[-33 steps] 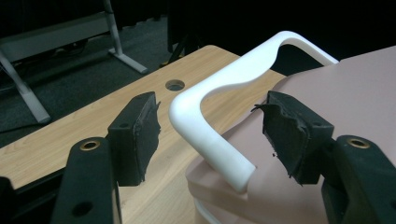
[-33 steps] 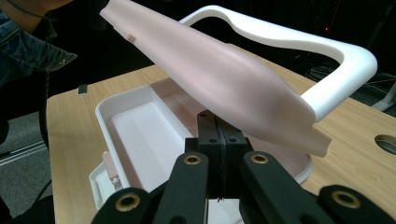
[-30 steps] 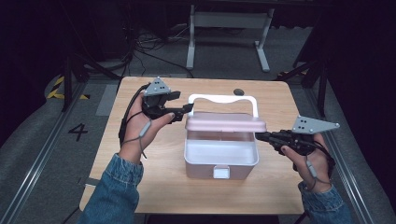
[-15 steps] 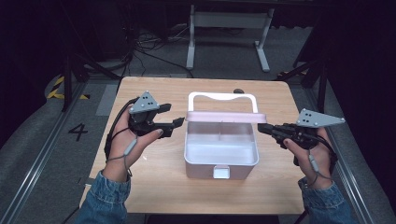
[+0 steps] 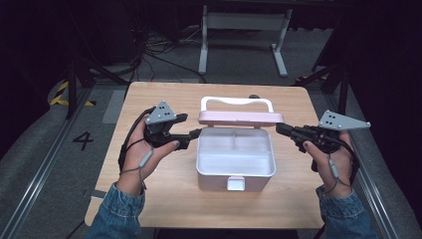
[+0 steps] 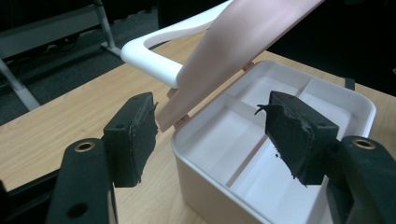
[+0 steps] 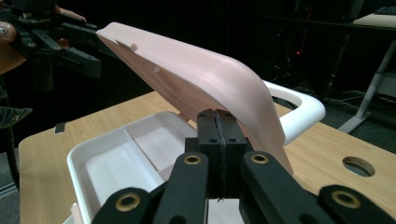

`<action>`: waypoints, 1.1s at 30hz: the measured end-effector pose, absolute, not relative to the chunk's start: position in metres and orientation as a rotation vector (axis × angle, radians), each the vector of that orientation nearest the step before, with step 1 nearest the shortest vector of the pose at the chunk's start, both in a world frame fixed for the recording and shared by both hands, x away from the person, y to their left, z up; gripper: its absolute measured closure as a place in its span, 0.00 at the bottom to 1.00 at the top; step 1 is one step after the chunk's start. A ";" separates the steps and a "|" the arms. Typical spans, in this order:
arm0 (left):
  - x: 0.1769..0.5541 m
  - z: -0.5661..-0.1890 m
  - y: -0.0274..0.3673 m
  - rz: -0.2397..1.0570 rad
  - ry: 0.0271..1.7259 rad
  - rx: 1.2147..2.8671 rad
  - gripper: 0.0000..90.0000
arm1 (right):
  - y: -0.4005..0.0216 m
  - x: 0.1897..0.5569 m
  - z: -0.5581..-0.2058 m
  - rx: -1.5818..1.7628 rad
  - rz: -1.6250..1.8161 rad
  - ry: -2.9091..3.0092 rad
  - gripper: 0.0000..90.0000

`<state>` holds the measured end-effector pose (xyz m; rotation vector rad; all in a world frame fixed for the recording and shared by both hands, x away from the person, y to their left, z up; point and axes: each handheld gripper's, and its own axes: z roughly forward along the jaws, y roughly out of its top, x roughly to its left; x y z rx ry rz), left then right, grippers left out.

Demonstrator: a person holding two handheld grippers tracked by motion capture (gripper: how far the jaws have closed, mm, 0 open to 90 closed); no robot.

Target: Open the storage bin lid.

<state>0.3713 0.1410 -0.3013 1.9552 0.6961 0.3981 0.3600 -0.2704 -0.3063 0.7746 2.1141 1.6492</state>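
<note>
we see the white box (image 5: 236,164) mid-table, pink lid (image 5: 241,117) raised at its far edge. left gripper (image 5: 195,134), jaws spread, sits just off the box's left rim; bare table (image 5: 164,209) to its left and near. right gripper (image 5: 279,128), jaws pressed together, empty, at the lid's right end; contact hard to tell.

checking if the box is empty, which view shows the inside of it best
The high view: it looks straight down into the box, showing every white compartment bare. The left gripper view shows most of the inside at a slant. The right gripper view sees one end, partly behind the lid.
</note>
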 end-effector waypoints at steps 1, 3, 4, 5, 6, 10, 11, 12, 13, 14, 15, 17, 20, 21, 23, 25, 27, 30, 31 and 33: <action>0.373 -0.301 0.138 0.399 0.689 1.954 0.38 | -0.271 0.360 -0.306 0.777 1.651 2.112 1.00; 0.374 -0.301 0.136 0.399 0.682 1.956 0.38 | -0.271 0.361 -0.306 0.775 1.652 2.109 1.00; 0.377 -0.301 0.131 0.402 0.672 1.955 0.38 | -0.270 0.361 -0.306 0.779 1.656 2.103 1.00; 0.379 -0.301 0.128 0.407 0.667 1.956 0.38 | -0.270 0.361 -0.306 0.778 1.657 2.101 1.00; 0.380 -0.301 0.125 0.409 0.666 1.954 0.38 | -0.270 0.362 -0.306 0.780 1.658 2.101 1.00; 0.387 -0.299 0.117 0.427 0.644 1.940 0.37 | -0.271 0.362 -0.306 0.780 1.668 2.097 1.00; 0.388 -0.299 0.115 0.431 0.639 1.937 0.37 | -0.272 0.362 -0.306 0.780 1.669 2.094 1.00; 0.390 -0.298 0.113 0.433 0.637 1.931 0.37 | -0.272 0.362 -0.306 0.785 1.667 2.097 1.00; 0.391 -0.298 0.111 0.431 0.633 1.930 0.37 | -0.273 0.363 -0.307 0.787 1.674 2.096 1.00; 0.392 -0.298 0.109 0.427 0.626 1.930 0.37 | -0.273 0.363 -0.307 0.789 1.673 2.097 1.00; 0.393 -0.299 0.107 0.422 0.624 1.927 0.37 | -0.273 0.363 -0.307 0.791 1.674 2.098 1.00; 0.396 -0.299 0.105 0.429 0.611 1.924 0.38 | -0.275 0.363 -0.306 0.793 1.678 2.091 1.00; 0.399 -0.299 0.101 0.441 0.596 1.917 0.39 | -0.275 0.363 -0.306 0.796 1.681 2.089 1.00; 0.401 -0.300 0.099 0.449 0.592 1.920 0.39 | -0.275 0.363 -0.306 0.796 1.681 2.088 1.00; 0.403 -0.300 0.097 0.468 0.592 1.914 0.41 | -0.275 0.363 -0.306 0.797 1.680 2.088 1.00; 0.406 -0.300 0.097 0.479 0.598 1.903 0.42 | -0.275 0.363 -0.306 0.795 1.680 2.086 1.00; 0.407 -0.300 0.097 0.493 0.599 1.895 0.44 | -0.275 0.363 -0.306 0.795 1.680 2.085 1.00; 0.410 -0.299 0.097 0.500 0.598 1.869 0.49 | -0.276 0.363 -0.306 0.797 1.688 2.074 1.00; 0.410 -0.299 0.097 0.508 0.593 1.867 0.50 | -0.276 0.363 -0.306 0.798 1.688 2.077 1.00; 0.411 -0.298 0.096 0.510 0.583 1.867 0.53 | -0.277 0.363 -0.306 0.802 1.688 2.071 1.00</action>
